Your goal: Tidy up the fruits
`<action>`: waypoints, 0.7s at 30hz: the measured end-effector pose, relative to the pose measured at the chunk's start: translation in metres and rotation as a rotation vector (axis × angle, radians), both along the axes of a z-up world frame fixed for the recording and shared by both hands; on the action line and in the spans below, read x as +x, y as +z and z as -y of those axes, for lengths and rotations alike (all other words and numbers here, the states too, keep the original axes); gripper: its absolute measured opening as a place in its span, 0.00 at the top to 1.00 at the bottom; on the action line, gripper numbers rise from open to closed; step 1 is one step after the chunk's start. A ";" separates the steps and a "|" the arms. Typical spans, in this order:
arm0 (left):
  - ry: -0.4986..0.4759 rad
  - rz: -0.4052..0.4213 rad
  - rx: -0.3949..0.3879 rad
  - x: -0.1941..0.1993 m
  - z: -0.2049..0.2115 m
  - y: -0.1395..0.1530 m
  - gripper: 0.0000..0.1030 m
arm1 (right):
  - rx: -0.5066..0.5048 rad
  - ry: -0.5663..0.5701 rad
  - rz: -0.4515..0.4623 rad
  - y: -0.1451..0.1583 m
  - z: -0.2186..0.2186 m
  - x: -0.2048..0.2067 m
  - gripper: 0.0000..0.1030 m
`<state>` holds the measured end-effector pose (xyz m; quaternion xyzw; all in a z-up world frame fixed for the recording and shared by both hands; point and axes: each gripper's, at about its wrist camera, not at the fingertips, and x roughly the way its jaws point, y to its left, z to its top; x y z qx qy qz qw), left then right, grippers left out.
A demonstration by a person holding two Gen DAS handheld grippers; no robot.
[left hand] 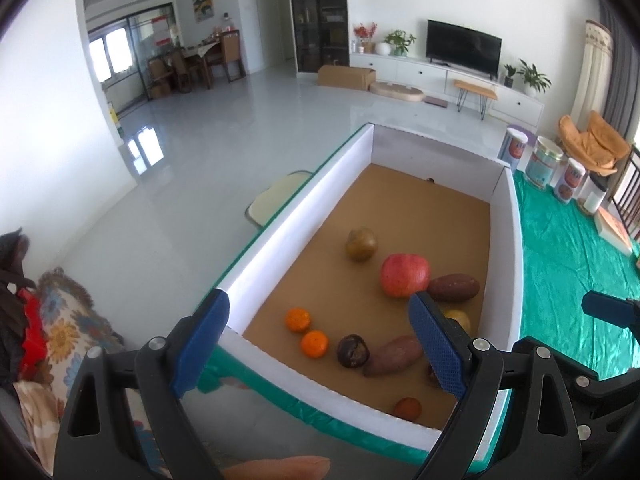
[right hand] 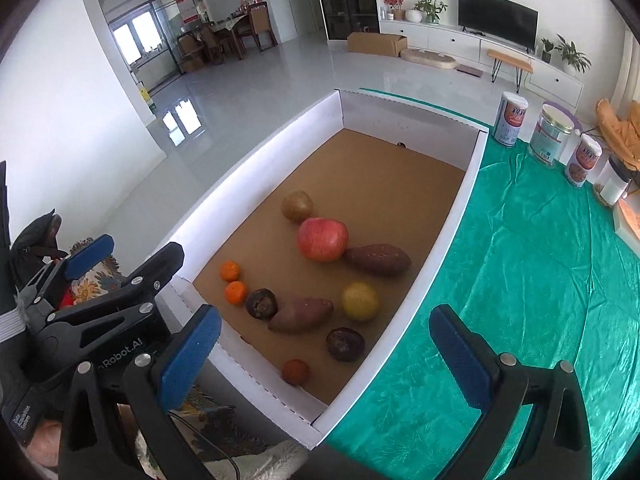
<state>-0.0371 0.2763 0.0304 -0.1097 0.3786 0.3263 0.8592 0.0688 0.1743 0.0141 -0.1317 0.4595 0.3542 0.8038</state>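
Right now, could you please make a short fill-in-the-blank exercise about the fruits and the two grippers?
1. The box rests on a ____ cloth.
2. The red apple touches a sweet ____.
3. The number of small oranges side by side is ____.
4. The left gripper and the right gripper are both ____.

Missing words: green; potato; two; open

**Bright daylight, strong fisheye warp**

Both views are brightly lit by daylight from the far windows [left hand: 114,50], which blow out to white and throw a glaring reflection on the glossy floor [left hand: 146,150]. The white box wall [left hand: 280,220] glows along its lit upper edge, while the fruit casts only soft, short shadows on the brown floor of the box. Straight lines bow hard toward the edges, and dark vignetting fills the corners. The centre is sharp; the near tongs [right hand: 326,348] look slightly soft.
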 end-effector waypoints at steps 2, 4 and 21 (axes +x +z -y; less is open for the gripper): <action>0.002 -0.007 -0.002 0.000 -0.002 -0.002 0.10 | -0.013 0.002 -0.009 -0.003 -0.003 0.000 0.00; 0.001 -0.010 -0.004 0.000 -0.003 -0.004 0.10 | -0.017 -0.004 -0.020 -0.005 -0.004 0.001 0.00; 0.008 -0.023 -0.037 -0.001 -0.016 -0.010 0.10 | -0.043 0.006 -0.022 0.000 -0.011 -0.005 0.00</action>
